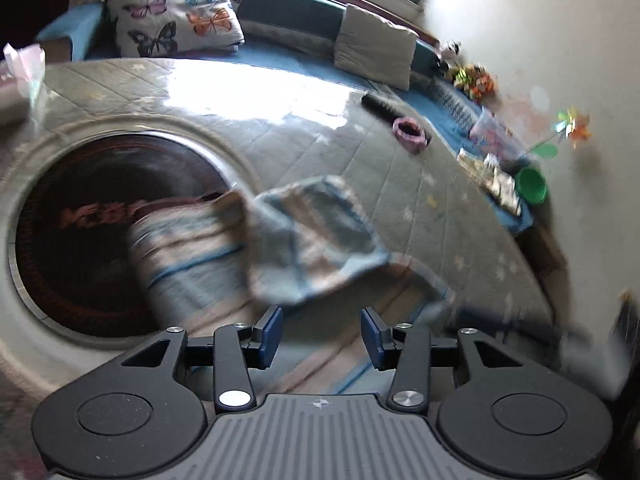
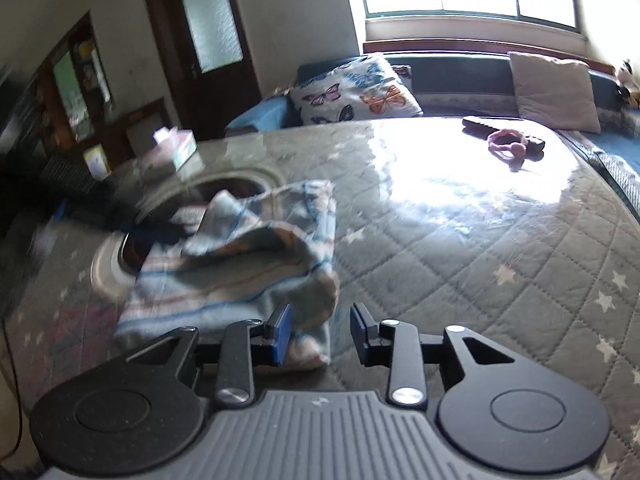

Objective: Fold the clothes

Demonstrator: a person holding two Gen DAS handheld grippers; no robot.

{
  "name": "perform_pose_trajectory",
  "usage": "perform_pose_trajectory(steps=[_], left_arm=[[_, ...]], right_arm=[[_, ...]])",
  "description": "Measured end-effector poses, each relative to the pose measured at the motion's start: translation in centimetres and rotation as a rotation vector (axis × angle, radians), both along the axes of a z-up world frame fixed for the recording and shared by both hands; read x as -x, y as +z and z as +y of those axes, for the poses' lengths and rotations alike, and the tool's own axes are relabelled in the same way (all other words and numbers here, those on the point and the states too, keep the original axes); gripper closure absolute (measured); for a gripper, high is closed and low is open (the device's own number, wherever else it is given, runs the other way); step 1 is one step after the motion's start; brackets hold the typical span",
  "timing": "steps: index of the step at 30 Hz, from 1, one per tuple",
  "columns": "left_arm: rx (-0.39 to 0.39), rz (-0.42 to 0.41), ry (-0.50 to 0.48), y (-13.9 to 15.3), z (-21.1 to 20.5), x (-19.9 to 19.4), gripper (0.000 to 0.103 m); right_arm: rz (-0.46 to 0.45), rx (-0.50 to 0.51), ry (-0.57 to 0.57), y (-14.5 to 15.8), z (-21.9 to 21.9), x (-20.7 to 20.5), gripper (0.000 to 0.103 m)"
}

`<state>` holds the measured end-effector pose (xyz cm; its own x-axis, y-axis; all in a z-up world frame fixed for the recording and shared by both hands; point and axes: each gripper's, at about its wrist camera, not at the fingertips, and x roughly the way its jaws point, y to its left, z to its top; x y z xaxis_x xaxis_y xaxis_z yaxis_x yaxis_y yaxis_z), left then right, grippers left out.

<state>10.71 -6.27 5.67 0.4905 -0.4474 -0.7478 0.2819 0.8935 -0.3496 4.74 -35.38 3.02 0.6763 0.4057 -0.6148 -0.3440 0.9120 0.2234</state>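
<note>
Quilted table (image 2: 500, 248) is seen across both frames. Striped cloth (image 2: 256, 264) lies rumpled at centre-left, just ahead of both grippers, long axis unclear through blur. Left gripper (image 1: 321, 336) and right gripper (image 2: 320, 332) are spread, nothing grasped.

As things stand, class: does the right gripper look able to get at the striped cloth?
Probably yes. The right gripper is open, the striped cloth lies crumpled on the quilted table cover just ahead, and nothing stands between them.

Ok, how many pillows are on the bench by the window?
2: the butterfly pillow at the bench's left end, and a plain beige pillow further right. Others may sit out of view.
</note>
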Motion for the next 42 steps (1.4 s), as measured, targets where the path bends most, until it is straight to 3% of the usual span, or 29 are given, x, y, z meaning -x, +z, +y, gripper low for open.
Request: perform_pose_trajectory(steps=[8, 14, 17, 19, 20, 21, 23, 28, 34, 37, 42], left_arm=[[-0.167, -0.129, -0.131, -1.9, -1.3, 5.3, 0.052], [-0.329, -0.282, -0.217, -2.8, -3.6, 7.4, 0.053], [-0.385, -0.33, -0.248, -3.3, -4.3, 7.6, 0.062], [-0.413, -0.354, -0.275, -3.7, -4.7, 8.0, 0.074], [-0.423, -0.366, -0.287, -3.7, -4.9, 8.2, 0.087], [-0.431, -0.38, -0.293, -3.6, -4.9, 8.4, 0.096], [-0.439, -0.412, -0.289, -2.9, -4.7, 8.7, 0.1], [-0.424, -0.507, -0.271, 0.2, -2.9, 9.7, 0.101], [-0.435, -0.387, -0.353, -2.8, -2.9, 9.7, 0.099], [-0.448, -0.37, -0.381, -3.3, -2.8, 10.2, 0.095], [-0.372, -0.374, -0.327, -1.4, -0.7, 9.7, 0.095]], right_arm=[[0.095, -0.154, -0.021, -0.9, -1.5, -3.4, 0.072], [0.137, -0.191, -0.021, -1.4, -1.6, -3.5, 0.091], [0.134, -0.202, -0.022, -0.9, -1.7, -3.4, 0.094], [0.133, -0.208, -0.022, -0.7, -1.7, -3.3, 0.095], [0.133, -0.209, -0.024, -0.5, -1.6, -3.3, 0.095], [0.132, -0.21, -0.024, -0.4, -1.6, -3.4, 0.096], [0.131, -0.214, -0.024, -0.1, -1.5, -3.3, 0.096], [0.125, -0.273, -0.013, 1.3, -1.7, -2.4, 0.097], [0.191, -0.238, -0.036, -1.6, -1.6, -1.4, 0.096], [0.216, -0.198, -0.048, -2.6, -1.5, -1.2, 0.083], [0.074, -0.055, 0.004, 0.8, -0.4, -0.6, 0.082]])
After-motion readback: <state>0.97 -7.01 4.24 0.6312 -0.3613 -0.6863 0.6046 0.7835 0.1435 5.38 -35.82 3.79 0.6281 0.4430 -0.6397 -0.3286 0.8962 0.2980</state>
